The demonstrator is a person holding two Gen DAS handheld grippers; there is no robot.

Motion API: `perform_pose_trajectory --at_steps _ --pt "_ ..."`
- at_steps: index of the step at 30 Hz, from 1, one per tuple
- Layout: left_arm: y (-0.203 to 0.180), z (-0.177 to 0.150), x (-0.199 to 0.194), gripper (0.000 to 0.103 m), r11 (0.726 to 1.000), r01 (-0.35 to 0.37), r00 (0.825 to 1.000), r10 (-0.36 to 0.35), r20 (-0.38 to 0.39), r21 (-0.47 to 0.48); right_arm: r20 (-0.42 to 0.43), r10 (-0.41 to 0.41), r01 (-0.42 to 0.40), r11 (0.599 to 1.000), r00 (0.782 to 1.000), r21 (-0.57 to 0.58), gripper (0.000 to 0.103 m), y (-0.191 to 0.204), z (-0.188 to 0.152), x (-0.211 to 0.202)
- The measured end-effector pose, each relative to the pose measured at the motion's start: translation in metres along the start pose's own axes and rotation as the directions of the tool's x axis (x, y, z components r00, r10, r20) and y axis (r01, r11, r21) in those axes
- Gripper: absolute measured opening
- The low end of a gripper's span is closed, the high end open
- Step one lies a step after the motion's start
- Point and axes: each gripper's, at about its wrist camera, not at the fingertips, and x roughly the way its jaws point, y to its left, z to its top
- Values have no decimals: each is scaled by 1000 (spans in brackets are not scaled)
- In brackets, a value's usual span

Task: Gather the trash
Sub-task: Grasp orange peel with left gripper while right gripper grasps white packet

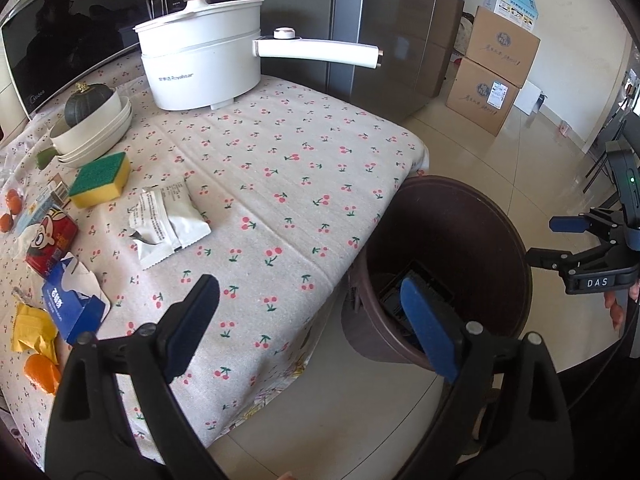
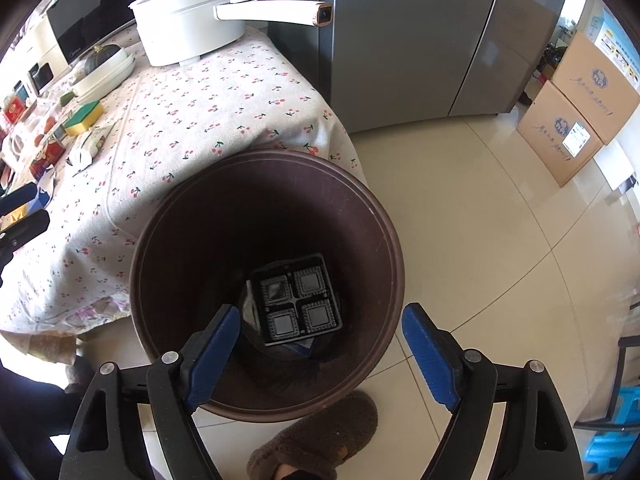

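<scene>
Brown bin point(image 2: 266, 280) beside the table point(image 1: 280, 184), black tray point(image 2: 298, 300) at its bottom; right gripper point(image 2: 320, 344) above it, jaws apart, empty; left gripper point(image 1: 312, 320) likewise open, empty; white wrappers point(image 1: 168, 220) on the tablecloth.

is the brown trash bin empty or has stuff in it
Not empty. The right wrist view looks straight down into the brown trash bin, and a black four-compartment plastic tray lies at its bottom, with smaller scraps beneath it.

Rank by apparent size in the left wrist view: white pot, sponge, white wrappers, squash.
1. white pot
2. white wrappers
3. sponge and squash: look alike, and the squash sits partly hidden in a bowl, so unranked.
</scene>
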Motion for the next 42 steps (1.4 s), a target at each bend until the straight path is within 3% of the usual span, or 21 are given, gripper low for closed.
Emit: perform_pose_trajectory --at_steps 11,19,31,36,42 --pt "36 -8 -13 92 997 -54 998 53 -14 -53 7 20 -20 1000 1000 -18 85 19 13 0" --pt "89 -20 -30 92 981 -120 993 117 -26 -150 14 47 -46 996 999 -72 85 52 32 1" --pt "194 -59 -49 93 910 -260 965 231 -126 -324 7 99 -97 979 995 -180 85 127 63 7" --pt "231 -80 -49 93 877 -280 957 225 -181 -392 -6 117 -115 970 993 -215 86 156 74 12" --pt "251 -95 -35 93 860 -285 952 201 -232 -423 -22 137 -138 959 990 -247 86 187 79 18"
